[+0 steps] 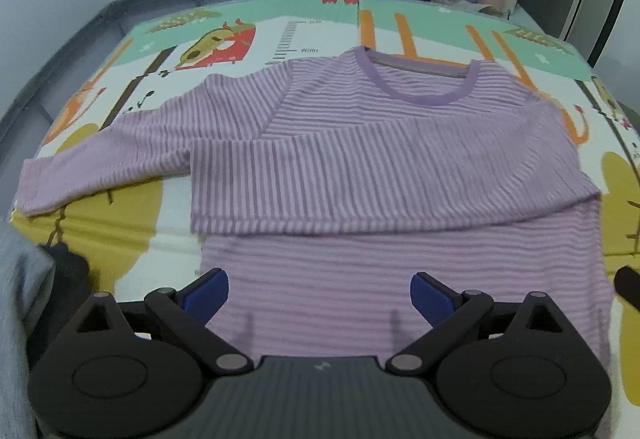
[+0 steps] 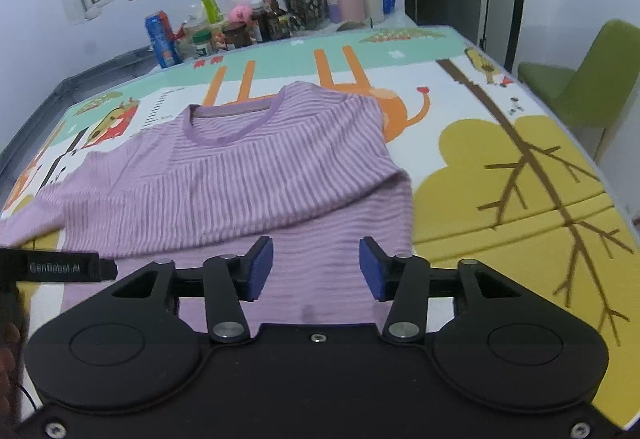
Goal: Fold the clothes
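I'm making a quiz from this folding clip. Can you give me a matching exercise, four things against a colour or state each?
Things:
1. shirt collar
2. chair
3. right sleeve
4. left sleeve

Colour or state:
A. green
B. folded across the shirt's chest
C. solid purple
D. spread out on the play mat

Pairs: 1-C, 2-A, 3-B, 4-D
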A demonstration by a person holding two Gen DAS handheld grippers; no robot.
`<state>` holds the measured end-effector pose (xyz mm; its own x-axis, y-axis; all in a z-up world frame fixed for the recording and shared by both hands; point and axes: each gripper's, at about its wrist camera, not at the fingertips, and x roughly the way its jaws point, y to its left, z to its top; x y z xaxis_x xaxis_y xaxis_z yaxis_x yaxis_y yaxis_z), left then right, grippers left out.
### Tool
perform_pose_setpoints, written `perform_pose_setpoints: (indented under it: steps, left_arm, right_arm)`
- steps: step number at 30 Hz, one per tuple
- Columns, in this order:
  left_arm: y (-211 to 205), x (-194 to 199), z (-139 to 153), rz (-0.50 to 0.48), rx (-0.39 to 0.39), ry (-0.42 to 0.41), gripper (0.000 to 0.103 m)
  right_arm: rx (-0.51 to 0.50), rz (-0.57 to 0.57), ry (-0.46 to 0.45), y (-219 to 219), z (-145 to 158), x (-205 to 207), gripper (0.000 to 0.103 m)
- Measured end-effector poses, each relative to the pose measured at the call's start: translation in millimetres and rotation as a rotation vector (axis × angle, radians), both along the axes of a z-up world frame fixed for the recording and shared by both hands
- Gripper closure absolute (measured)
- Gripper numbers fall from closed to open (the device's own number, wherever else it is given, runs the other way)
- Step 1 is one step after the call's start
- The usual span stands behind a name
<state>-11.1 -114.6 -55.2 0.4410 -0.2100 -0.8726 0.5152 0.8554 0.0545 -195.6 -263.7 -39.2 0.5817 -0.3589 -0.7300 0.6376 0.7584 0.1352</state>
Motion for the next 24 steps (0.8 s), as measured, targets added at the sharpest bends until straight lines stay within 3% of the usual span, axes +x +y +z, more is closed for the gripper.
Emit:
perform_pose_setpoints:
  steps: [9, 15, 24]
  left_arm:
    - [11, -69, 22, 0.037, 0.014, -0.061, 0.004]
    - [20, -104, 31, 0.037, 0.015, -0.104, 0.003]
    - [24, -120, 35, 0.034, 0.015, -0.117, 0.003]
  right_arm:
    - [-0.030, 0.083, -0.075, 23, 22, -65, 0.033]
    - [0.011, 0.120, -0.097, 30, 24, -90, 0.030]
    - [0.006, 0.112, -0.103, 36, 29, -110, 0.029]
